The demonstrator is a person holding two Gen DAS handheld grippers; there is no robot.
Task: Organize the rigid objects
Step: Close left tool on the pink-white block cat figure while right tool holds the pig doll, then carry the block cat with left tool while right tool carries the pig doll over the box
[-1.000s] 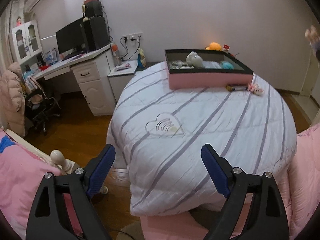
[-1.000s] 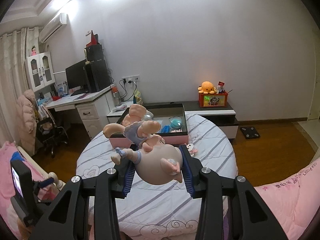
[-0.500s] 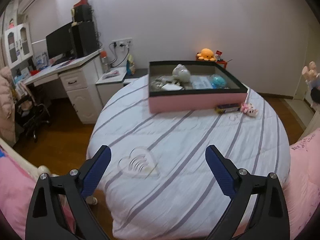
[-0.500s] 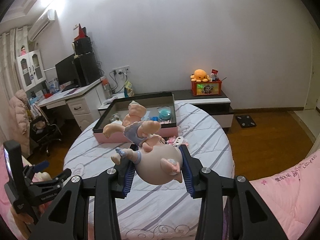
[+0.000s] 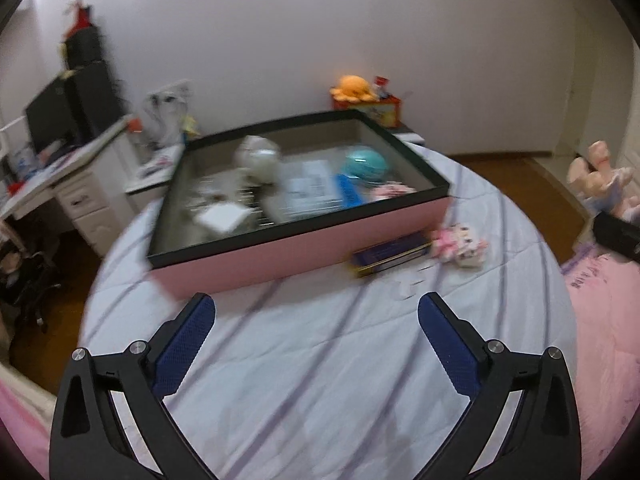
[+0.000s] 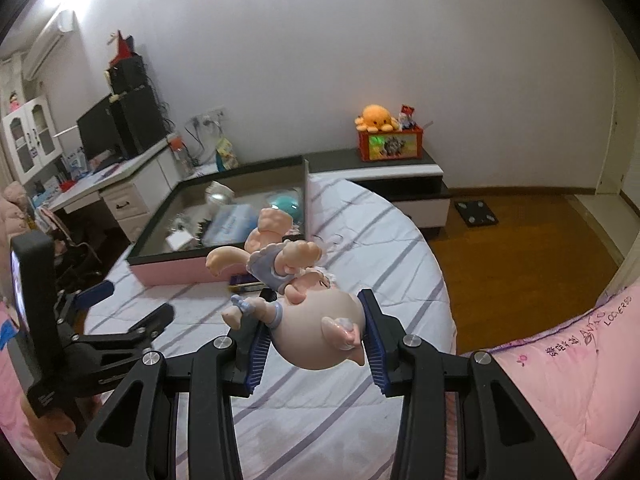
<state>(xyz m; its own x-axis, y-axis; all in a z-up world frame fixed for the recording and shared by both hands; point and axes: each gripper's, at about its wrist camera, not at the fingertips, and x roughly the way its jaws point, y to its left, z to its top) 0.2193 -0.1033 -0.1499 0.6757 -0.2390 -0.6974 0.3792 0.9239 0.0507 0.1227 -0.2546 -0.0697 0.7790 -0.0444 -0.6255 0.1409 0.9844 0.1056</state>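
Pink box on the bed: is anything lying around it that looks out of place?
Yes. A blue packet and a small pink toy lie loose on the bedspread beside the box, not inside. The right gripper holds a pig doll upside down.

Pig figurine (image 6: 316,320) upside down, clamped mid-air; pink tray (image 5: 304,248) on bed, full.

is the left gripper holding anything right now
No, the left gripper is open and nothing sits between its blue pads, only the striped bedspread below.
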